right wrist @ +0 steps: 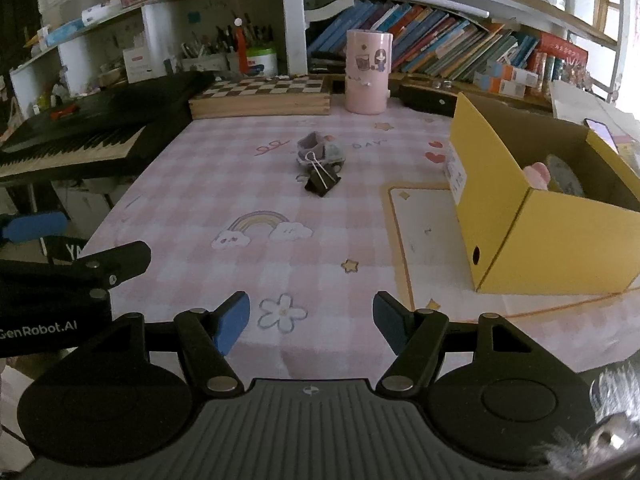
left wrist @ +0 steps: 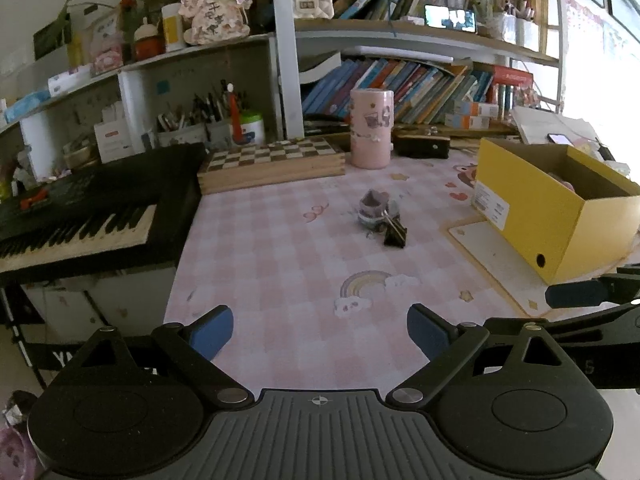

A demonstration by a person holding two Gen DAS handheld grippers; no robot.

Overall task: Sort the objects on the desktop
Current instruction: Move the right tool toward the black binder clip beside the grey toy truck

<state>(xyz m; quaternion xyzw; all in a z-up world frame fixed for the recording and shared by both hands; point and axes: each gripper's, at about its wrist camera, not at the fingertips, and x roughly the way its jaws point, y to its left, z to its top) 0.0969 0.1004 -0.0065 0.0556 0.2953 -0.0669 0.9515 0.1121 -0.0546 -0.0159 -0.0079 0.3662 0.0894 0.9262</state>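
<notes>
Both empty and parted: left gripper (left wrist: 320,332), right gripper (right wrist: 311,322), low over tabletop (right wrist: 320,256). Ahead, clip (right wrist: 322,179) touching tape rolls (right wrist: 320,150); yellow box (right wrist: 540,240) right.

We see a black binder clip (right wrist: 322,181) lying on its side well ahead of our right gripper (right wrist: 311,322), its wire handles pointing away. Touching it just beyond sits a small purplish-grey lump (right wrist: 320,149), too blurred to identify. The open yellow box (right wrist: 556,256) stands ahead and right, holding something pink.
</notes>
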